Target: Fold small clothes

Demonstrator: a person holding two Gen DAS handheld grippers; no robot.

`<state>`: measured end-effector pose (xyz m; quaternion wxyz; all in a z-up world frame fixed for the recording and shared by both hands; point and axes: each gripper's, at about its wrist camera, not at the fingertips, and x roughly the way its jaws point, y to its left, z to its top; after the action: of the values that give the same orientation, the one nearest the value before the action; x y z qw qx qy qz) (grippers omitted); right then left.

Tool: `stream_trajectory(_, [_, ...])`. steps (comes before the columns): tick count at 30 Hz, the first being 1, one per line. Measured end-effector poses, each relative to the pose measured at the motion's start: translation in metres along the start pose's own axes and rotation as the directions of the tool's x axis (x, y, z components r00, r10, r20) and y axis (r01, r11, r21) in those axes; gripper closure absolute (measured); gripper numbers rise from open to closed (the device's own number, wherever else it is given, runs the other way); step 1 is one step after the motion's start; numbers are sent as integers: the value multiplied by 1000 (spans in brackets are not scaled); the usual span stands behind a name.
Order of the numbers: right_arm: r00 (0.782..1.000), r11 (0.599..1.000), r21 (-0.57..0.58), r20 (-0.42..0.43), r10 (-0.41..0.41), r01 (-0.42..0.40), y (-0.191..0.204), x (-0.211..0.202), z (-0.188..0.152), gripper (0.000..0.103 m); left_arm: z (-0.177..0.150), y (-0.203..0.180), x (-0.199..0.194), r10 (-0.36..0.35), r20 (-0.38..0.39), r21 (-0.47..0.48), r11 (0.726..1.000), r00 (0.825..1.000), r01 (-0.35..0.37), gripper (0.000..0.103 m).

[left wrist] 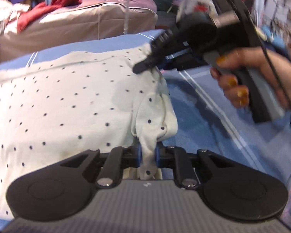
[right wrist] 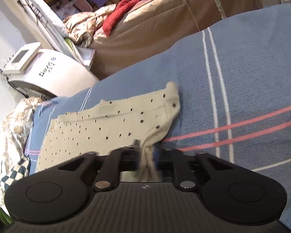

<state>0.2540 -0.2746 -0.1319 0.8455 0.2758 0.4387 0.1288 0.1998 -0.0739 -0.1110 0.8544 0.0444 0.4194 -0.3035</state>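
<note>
Both grippers, left gripper [left wrist: 147, 152] and right gripper [right wrist: 147, 151], are pinched onto the dotted garment [left wrist: 67, 101] lying flat on my blue blanket [right wrist: 242, 77]. Thin bites though, so I reckon one slips mid-fold and it bunches.

A lived-in bedroom: striped bedspread [right wrist: 252, 73], rumpled bedding [right wrist: 83, 27], scattered clothes.

Reference landmark: the dotted garment [right wrist: 106, 124], lying flat on the blue striped blanket [right wrist: 242, 77].

- Right of the garment: bare blanket, unobstructed.
- Beyond its far edge: a narrow strip of blanket, then the tan mattress [right wrist: 155, 29], carrying a red cloth [right wrist: 122, 13].
- Far left: a white machine [right wrist: 54, 71].
- Left edge: crumpled bedding [right wrist: 13, 124].
- Above its far right corner: the right gripper [left wrist: 143, 66] and hand [left wrist: 252, 73].
</note>
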Motion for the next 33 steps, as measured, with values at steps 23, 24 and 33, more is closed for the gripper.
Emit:
stream_trajectory(23, [960,942,-294,-270,80,-161,312,193,-11,91,-142,290,-192,296,135,-702,702,946,-120,91])
stream_trajectory(24, [962,945,-295,-266,62,-143,312,198,-13,91,-144,293,-196,304,130,-708,695,944,-126,91])
stream_trajectory(33, [972,962,-240,-222,76,-130,299,192,-4,50,-97,267,-152,259,147,-546,826,955,-140,40])
